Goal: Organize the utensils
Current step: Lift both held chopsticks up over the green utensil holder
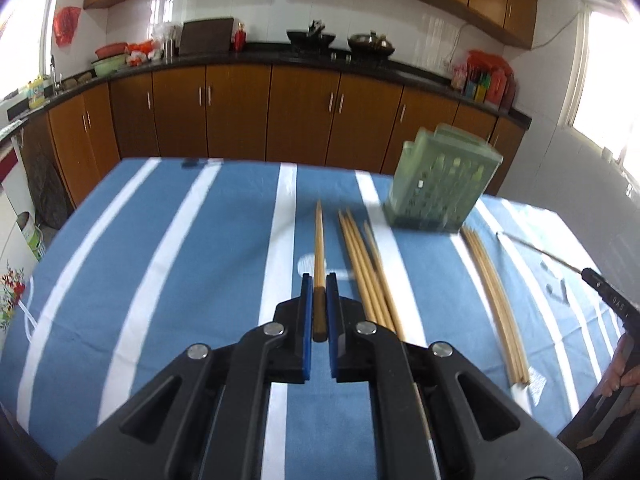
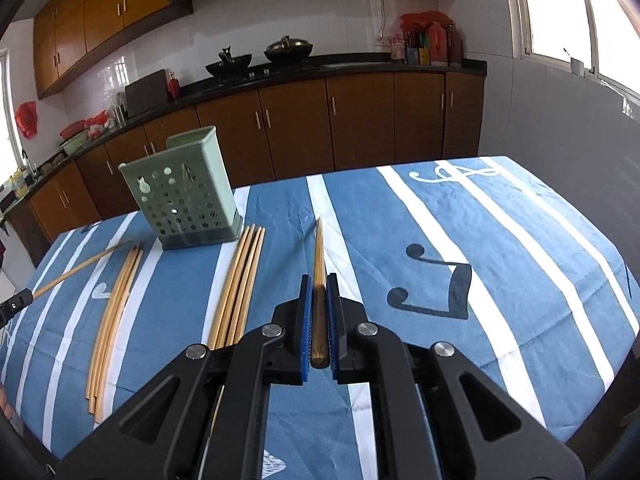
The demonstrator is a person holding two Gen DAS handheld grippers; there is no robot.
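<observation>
My left gripper (image 1: 319,280) is shut on a wooden chopstick (image 1: 319,240) that points forward over the striped blue tablecloth (image 1: 180,260). My right gripper (image 2: 319,282) is shut on another wooden chopstick (image 2: 319,248), also pointing forward. A green perforated utensil holder (image 1: 440,184) stands upright on the table; it also shows in the right wrist view (image 2: 184,196). Loose chopstick bundles lie flat: one in front of the holder (image 1: 368,272) (image 2: 240,280) and another to its side (image 1: 496,304) (image 2: 112,316). The left gripper's tip with its chopstick shows in the right view (image 2: 16,304).
The right gripper's tip (image 1: 604,288) shows at the right edge of the left view. Brown kitchen cabinets (image 1: 240,112) and a dark counter with pots stand beyond the table's far edge. A window is at the right (image 2: 580,12).
</observation>
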